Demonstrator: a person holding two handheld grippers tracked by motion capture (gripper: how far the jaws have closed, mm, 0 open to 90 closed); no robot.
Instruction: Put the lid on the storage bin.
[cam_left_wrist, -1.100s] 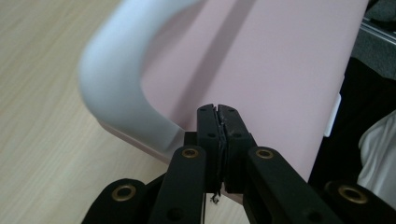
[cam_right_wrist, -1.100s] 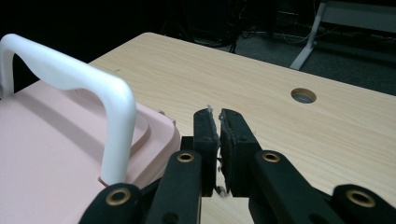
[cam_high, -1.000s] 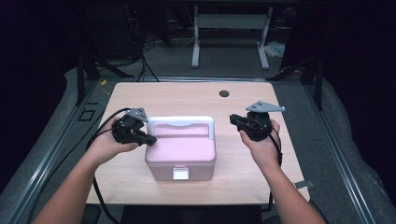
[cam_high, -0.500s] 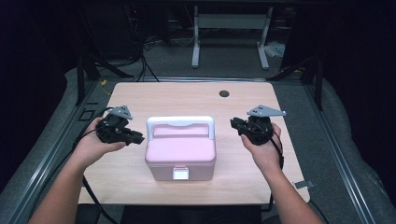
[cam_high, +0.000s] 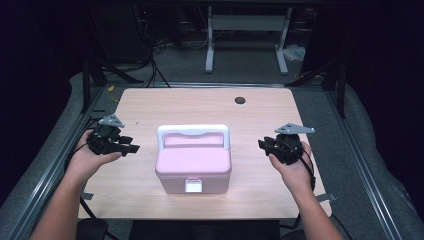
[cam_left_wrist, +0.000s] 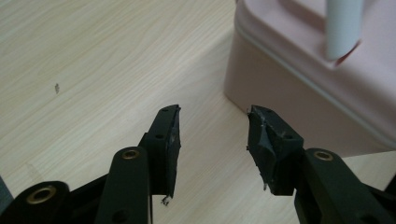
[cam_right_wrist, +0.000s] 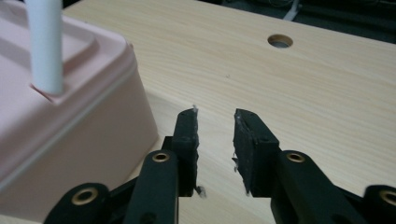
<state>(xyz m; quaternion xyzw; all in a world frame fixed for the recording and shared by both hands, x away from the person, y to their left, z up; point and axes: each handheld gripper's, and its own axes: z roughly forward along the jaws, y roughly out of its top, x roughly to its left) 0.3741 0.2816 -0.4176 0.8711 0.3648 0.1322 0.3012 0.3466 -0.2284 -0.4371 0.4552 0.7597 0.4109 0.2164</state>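
Two forearms enter from the bottom edge of the high view, one at lower left, one at lower right. Left hand (cam_high: 90, 155) carries the left gripper (cam_high: 131, 148) at the left of the frame, over the tabletop (cam_high: 150, 105) edge; its jaws point toward frame centre. In the left gripper view the jaws are spread with bare wood grain between them, nothing pinched; they have just been opening. Right hand (cam_high: 295, 167) carries the right gripper (cam_high: 261, 145) at the right of the frame, jaws also pointing toward centre. In the right gripper view these jaws stand apart by a narrower gap, again with nothing between them; they too have just been opening.

Between the two grippers, in the lower middle of the high view, sits the pink box (cam_high: 193, 167), upright on the tabletop, well apart from both grippers. Small white latch (cam_high: 194, 186) on its near face; whether it is fastened cannot be told at this resolution. White handle (cam_high: 193, 131) spans the far edge of the lid, apparently raised. In the left gripper view the box fills the upper right corner, just beyond the jaw tips; in the right gripper view it fills the left side.

Farther up, a dark round hole (cam_high: 240, 100) near the tabletop's far edge, right of centre. Beyond the tabletop, at the top of the frame, grey floor, black cables (cam_high: 150, 55) at upper left, and a white stand (cam_high: 245, 30) at upper centre.
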